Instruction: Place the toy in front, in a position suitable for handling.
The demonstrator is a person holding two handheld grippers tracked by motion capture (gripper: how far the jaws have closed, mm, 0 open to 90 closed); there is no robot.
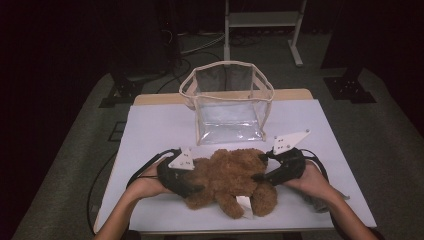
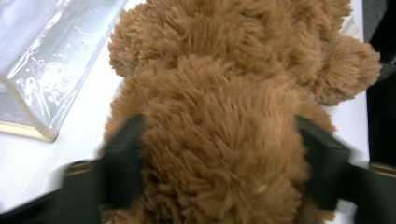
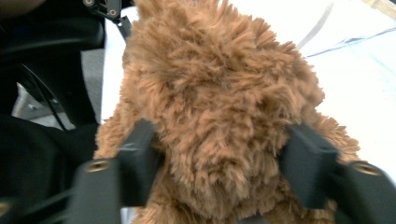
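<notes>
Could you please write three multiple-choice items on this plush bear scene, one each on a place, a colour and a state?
1. Where does the clear bag stand?
A. On the table, beyond the plush bear
B. On the floor
C. On top of the bear

2. What colour is the bear?
A. White
B. Brown
C. Green

3. How do the left claw and the right claw meet the bear?
A. Both hang well above it
B. One lies idle on the table
C. Each has its jaws pressed into the fur from either side

Answers: 1 A, the high view shows the bag upright behind the bear. 2 B, its fur is brown in every view. 3 C, each gripper view shows the black jaws sunk into the plush.
</notes>
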